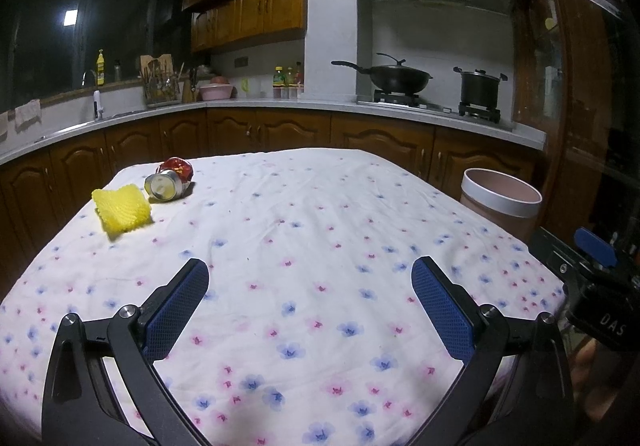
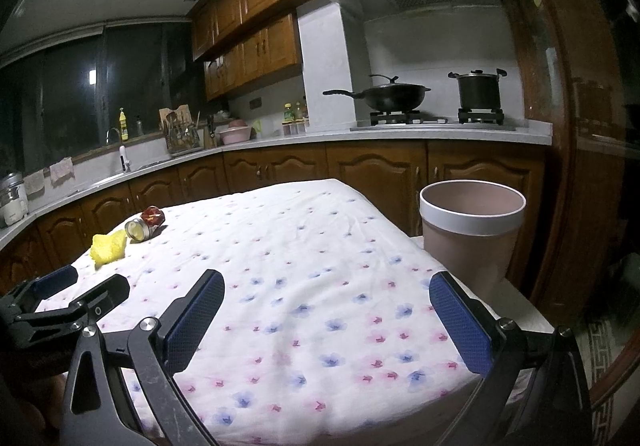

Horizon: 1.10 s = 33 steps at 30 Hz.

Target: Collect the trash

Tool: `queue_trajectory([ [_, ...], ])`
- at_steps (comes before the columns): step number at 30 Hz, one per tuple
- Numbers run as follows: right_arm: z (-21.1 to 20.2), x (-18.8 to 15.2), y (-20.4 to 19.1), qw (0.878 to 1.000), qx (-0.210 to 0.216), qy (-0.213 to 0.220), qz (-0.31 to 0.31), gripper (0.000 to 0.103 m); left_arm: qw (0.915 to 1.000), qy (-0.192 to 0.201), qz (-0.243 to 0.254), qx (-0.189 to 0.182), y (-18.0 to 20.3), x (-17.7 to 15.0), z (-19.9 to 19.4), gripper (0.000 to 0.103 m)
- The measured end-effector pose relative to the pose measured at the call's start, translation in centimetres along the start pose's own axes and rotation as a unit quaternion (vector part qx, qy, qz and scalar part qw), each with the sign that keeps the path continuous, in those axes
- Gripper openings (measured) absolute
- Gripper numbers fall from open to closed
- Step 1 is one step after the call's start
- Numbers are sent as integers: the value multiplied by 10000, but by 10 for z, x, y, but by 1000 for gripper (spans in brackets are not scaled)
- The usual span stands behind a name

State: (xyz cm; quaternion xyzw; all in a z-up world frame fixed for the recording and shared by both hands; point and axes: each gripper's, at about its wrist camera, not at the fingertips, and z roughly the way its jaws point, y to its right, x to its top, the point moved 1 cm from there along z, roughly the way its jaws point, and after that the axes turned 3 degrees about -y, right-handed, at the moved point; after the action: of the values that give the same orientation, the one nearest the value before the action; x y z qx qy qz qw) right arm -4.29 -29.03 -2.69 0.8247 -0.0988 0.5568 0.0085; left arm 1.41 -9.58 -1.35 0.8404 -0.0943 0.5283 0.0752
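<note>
Cloth, foam, metal and plastic on a dim kitchen worktop

Matt, creased floral cloth [image 1: 320,214] covers the worktop; the yellow foam net [image 1: 122,211] looks soft and ribbed, the crushed can [image 1: 166,185] is shiny bare metal with a glossy red skin, the bin [image 2: 472,230] is smooth matt plastic, and each hand-held gripper [image 1: 310,310] [image 2: 326,320] has matt black metal arms with rough-textured blue pads [image 1: 176,312]

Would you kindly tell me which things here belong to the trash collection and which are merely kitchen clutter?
Job:
yellow foam net
crushed can
red wrapper
pink bin

Lying about:
wok
stockpot
pink basin
yellow bottle
</note>
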Motion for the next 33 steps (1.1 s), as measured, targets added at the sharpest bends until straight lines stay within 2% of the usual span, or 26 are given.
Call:
queue_trajectory([
  [22, 0, 2, -3, 10000, 35, -10, 1, 103, 10000, -53, -37, -24, 1, -4, 4, 103],
  [33, 9, 5, -10, 9998, 84, -159, -45, 103, 9997, -189, -134, -99, -3, 0, 8, 103],
])
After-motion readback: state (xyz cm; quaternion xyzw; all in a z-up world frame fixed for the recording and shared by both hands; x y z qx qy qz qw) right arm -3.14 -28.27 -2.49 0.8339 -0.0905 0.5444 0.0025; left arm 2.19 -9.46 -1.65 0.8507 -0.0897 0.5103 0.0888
